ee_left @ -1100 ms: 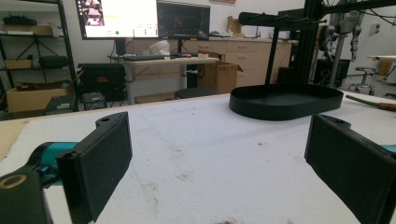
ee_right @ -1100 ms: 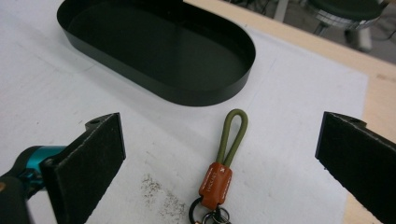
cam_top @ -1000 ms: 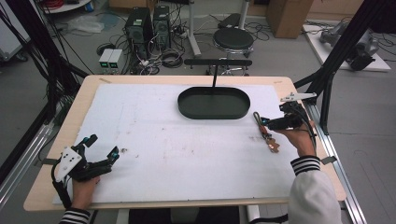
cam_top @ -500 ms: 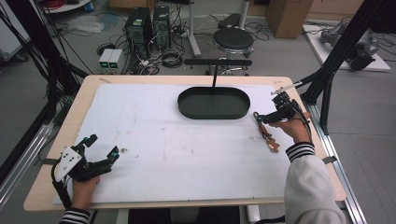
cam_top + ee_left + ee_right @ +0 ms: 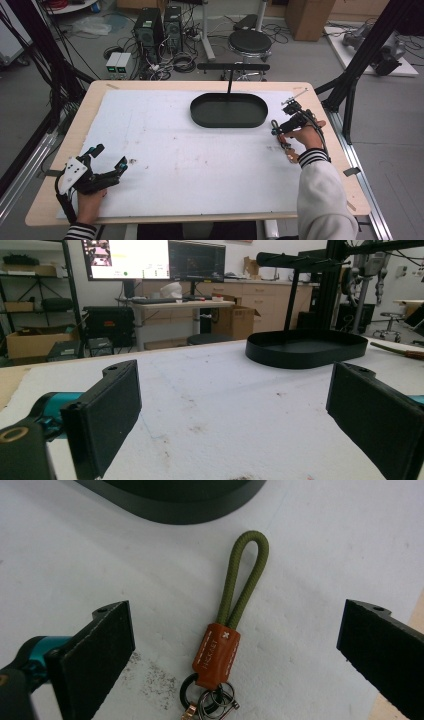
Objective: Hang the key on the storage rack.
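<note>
A keychain (image 5: 216,652) lies flat on the white mat: an olive cord loop, a brown leather tab and metal rings. Its loop end points at the black oval tray (image 5: 175,507). My right gripper (image 5: 239,616) hovers over it, open, one jaw on each side of the cord and neither touching it. From above, the right gripper (image 5: 280,129) sits just right of the tray (image 5: 200,117), with the keychain (image 5: 286,148) running back toward the hand. My left gripper (image 5: 110,156) rests open and empty near the table's front left corner, and the left gripper (image 5: 235,385) faces the tray (image 5: 280,357).
A black T-shaped stand (image 5: 232,67) rises behind the tray. The white mat (image 5: 165,135) covers most of the wooden table (image 5: 350,190). Black frame posts (image 5: 360,65) stand at the right edge; computers, cables and a stool are on the floor beyond.
My right gripper has moved left toward the tray and come over the keychain's loop end. The left gripper has stayed put.
</note>
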Motion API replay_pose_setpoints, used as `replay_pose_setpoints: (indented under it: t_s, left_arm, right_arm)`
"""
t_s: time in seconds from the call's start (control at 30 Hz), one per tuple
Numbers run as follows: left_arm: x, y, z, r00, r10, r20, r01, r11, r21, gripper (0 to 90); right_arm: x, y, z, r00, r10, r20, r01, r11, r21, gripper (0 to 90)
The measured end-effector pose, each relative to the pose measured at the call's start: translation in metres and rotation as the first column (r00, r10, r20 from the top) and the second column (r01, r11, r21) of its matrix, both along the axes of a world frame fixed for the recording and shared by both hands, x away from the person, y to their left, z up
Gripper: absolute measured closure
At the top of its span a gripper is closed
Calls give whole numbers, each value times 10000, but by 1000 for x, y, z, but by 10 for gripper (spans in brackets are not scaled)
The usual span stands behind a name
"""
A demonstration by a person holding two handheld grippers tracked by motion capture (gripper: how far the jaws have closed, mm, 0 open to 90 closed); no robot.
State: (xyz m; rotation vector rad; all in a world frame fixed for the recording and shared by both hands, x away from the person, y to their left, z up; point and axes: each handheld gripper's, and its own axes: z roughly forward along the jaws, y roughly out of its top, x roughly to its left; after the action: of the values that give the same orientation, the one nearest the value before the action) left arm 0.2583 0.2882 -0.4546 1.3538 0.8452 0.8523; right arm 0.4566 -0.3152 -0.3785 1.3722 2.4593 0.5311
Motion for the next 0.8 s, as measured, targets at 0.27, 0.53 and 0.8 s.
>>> replay_pose_setpoints:
  t_s: [0.27,0.53,0.8]
  left_arm:
    - [0,0,0,10000,4,9,-4,10000,4,79]
    - [0,0,0,10000,-2,15,2,10000,8,79]
    - [0,0,0,10000,2,11,-2,10000,-4,79]
  right_arm:
    - [5,2,-11,9983,-181,-557,166,9995,-275,9]
    - [6,2,-23,9942,-441,-978,414,9987,-294,48]
    - [7,1,-25,9899,-717,-1222,674,9970,-390,159]
